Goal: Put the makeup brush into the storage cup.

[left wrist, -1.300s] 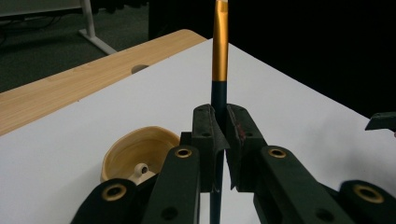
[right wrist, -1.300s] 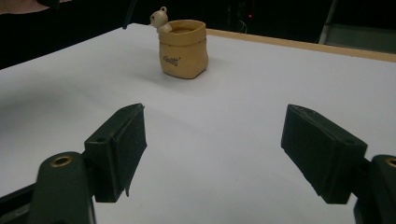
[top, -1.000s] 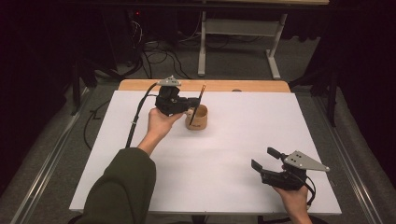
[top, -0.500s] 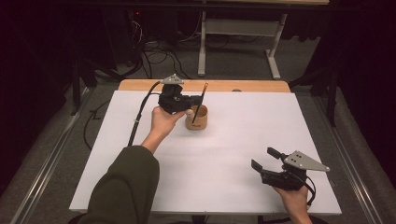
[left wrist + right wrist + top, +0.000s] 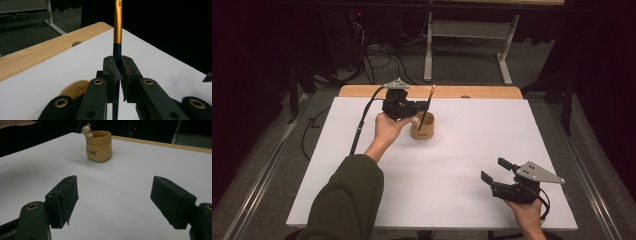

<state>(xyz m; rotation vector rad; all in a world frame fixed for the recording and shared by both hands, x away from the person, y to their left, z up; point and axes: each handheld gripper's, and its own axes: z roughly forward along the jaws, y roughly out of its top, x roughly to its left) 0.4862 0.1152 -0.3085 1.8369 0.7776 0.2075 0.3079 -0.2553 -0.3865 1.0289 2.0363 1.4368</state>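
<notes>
Paintbrush (image 5: 117,27) sits squeezed tight in our left gripper (image 5: 416,107), above the little cup (image 5: 422,128). Our right gripper (image 5: 113,202) has its jaws wide, holding nothing.

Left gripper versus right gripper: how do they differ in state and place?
The left gripper is shut on the paintbrush above the pot; the right gripper is open and empty. The left is held near the table's far edge, the right near its front corner. Both have black jaws.
</notes>
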